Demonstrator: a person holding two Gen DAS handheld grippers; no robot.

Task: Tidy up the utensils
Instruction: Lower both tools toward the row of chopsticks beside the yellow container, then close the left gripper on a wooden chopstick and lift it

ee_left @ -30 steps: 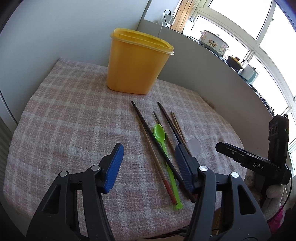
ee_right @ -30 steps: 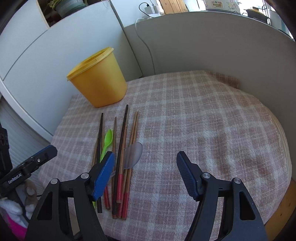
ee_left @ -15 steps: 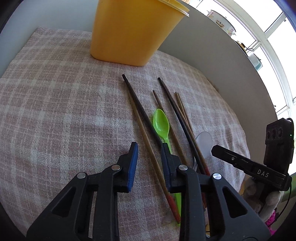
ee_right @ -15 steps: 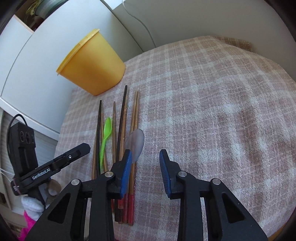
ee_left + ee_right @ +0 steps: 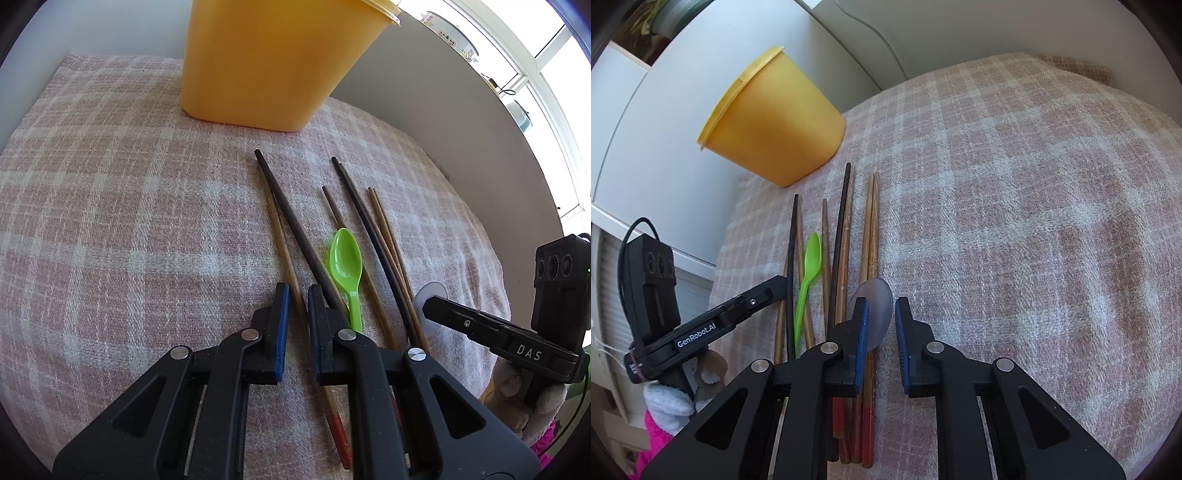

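Observation:
Several wooden and dark chopsticks lie side by side on a pink plaid cloth [image 5: 110, 206], with a green plastic spoon [image 5: 346, 263] and a clear plastic spoon [image 5: 873, 314] among them. A yellow tub [image 5: 273, 59] stands behind them; it also shows in the right wrist view [image 5: 775, 122]. My left gripper [image 5: 295, 306] is low on the cloth, jaws narrowed around the leftmost brown chopstick [image 5: 284, 240], a small gap still showing. My right gripper [image 5: 881, 321] is low over the clear spoon, its jaws narrowed around the bowl, apart from it.
A white wall panel [image 5: 443, 122] borders the cloth at the back and right. A window sill with pots [image 5: 450, 26] lies beyond. The cloth [image 5: 1034, 221] stretches right of the chopsticks. White cabinets [image 5: 646, 147] stand at the left.
Both grippers have moved down and forward to the utensils and narrowed from wide open. The left now straddles the leftmost chopstick, the right the clear spoon.

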